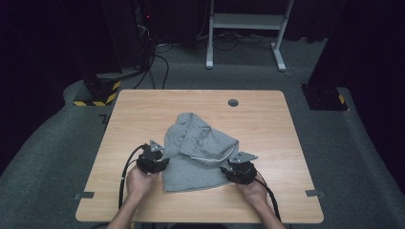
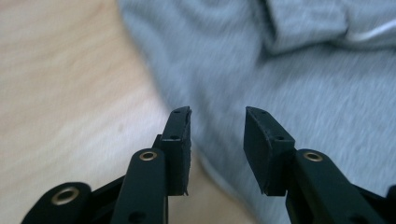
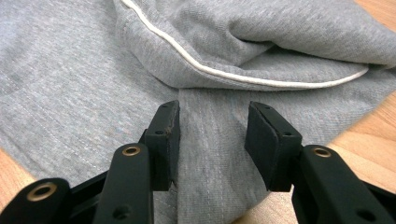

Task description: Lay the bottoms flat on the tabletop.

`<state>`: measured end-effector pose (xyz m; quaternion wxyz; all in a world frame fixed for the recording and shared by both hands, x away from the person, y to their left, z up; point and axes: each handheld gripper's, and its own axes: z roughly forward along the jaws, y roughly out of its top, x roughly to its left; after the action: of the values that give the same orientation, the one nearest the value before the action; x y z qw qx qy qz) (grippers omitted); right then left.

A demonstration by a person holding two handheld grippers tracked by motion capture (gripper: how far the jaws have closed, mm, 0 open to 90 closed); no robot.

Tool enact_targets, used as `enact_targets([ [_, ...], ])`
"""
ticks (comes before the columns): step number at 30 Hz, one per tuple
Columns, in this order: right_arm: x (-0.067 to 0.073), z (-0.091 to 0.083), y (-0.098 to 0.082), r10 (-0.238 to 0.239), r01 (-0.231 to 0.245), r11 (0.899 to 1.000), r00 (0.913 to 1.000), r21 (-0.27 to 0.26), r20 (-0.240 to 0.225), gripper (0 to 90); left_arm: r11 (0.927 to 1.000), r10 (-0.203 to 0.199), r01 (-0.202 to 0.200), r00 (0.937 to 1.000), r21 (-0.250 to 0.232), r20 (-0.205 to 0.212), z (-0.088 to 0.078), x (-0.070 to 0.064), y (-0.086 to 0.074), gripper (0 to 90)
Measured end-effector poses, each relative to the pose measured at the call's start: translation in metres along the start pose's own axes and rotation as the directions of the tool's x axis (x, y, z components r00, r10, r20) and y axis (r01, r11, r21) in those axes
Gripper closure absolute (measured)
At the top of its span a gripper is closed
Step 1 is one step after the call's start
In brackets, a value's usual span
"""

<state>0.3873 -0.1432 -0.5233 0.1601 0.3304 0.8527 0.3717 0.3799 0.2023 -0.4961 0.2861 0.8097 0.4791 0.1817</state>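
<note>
matt grey knit garment [image 1: 198, 155], wooden table [image 1: 267, 119]

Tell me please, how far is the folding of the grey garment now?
Done: the grey garment lies partly folded, its upper part laid over the lower. In hand: left gripper open at the left edge, right gripper open over the right side, neither gripping. Left: probably more folds; the shape is uneven.

Left claw [image 1: 154, 161] and right claw [image 1: 240, 168] both gape.

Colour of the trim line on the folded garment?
White piping on grey knit garment; clearest in right gripper view.
</note>
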Motion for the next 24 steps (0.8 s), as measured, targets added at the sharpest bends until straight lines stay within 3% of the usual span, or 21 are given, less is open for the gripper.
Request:
enact_targets([
  [3, 0.000, 0.000, 0.000, 0.000, 0.000, 1.000, 1.0000, 0.000, 0.000, 54.6, 0.9997, -0.024, 0.024, 0.9994, 0.006, 0.023, -0.003, 0.000, -0.010, 63.7],
  [6, 0.000, 0.000, 0.000, 0.000, 0.000, 1.000, 1.0000, 0.000, 0.000, 54.5, 0.9997, -0.007, 0.007, 0.9998, 0.023, 0.018, 0.003, -0.004, -0.011, 64.2],
  [10, 0.000, 0.000, 0.000, 0.000, 0.000, 1.000, 1.0000, 0.001, 0.001, 54.5, 0.9999, -0.015, 0.015, 0.9996, -0.001, 0.023, 0.010, -0.006, -0.009, 67.3],
  [12, 0.000, 0.000, 0.000, -0.001, 0.001, 1.000, 1.0000, 0.001, 0.001, 54.6, 1.0000, -0.006, 0.006, 0.9995, -0.007, 0.031, 0.012, -0.006, -0.007, 76.8],
  [13, 0.000, 0.000, 0.000, 0.000, 0.000, 1.000, 1.0000, 0.001, 0.002, 54.9, 0.9998, 0.020, -0.020, 0.9991, 0.000, 0.036, 0.012, -0.008, -0.006, 82.1],
  [16, 0.000, 0.000, 0.000, 0.001, -0.001, 1.000, 1.0000, 0.000, 0.004, 56.0, 0.9982, 0.056, -0.056, 0.9984, 0.023, 0.007, 0.010, -0.007, -0.005, 86.0],
  [18, 0.000, 0.000, 0.000, 0.004, -0.004, 1.000, 1.0000, -0.001, 0.005, 57.4, 0.9985, 0.048, -0.049, 0.9988, 0.026, 0.007, 0.009, -0.005, -0.005, 86.5],
  [21, 0.000, -0.001, 0.000, 0.002, -0.002, 1.000, 1.0000, -0.002, 0.008, 59.0, 0.9999, -0.007, 0.007, 0.9998, 0.011, 0.021, 0.005, 0.006, -0.012, 86.5],
  [24, 0.003, -0.003, -0.002, 0.004, -0.004, 1.000, 1.0000, -0.001, 0.005, 59.2, 0.9999, -0.010, 0.010, 0.9998, 0.006, 0.019, 0.005, 0.006, -0.013, 85.9],
])
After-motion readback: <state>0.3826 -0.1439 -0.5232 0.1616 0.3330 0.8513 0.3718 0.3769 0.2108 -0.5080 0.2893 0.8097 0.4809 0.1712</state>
